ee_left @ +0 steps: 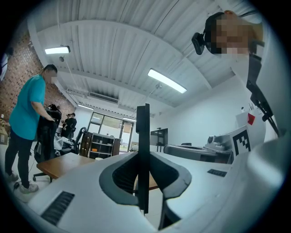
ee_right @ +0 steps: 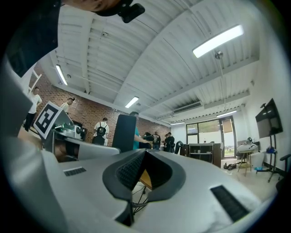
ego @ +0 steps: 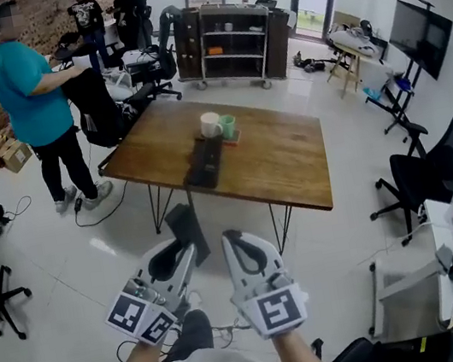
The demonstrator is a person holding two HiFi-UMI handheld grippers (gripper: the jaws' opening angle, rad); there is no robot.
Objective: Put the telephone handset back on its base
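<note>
Straight ahead on the table (ego: 291,156), the base (ego: 205,161) runs lengthwise away from you. Your left gripper (ego: 187,250) clamps what is probably the handset (ego: 184,224); your right gripper (ego: 231,238) is closed and empty.

left gripper (ego: 186,249): jaws on black slab (ego: 184,223) | telephone (ego: 204,161): on table (ego: 293,164)

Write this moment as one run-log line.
left gripper: shut on thin black slab | right gripper: shut, empty | both over floor, short of wooden table | telephone: on table, untouched
</note>
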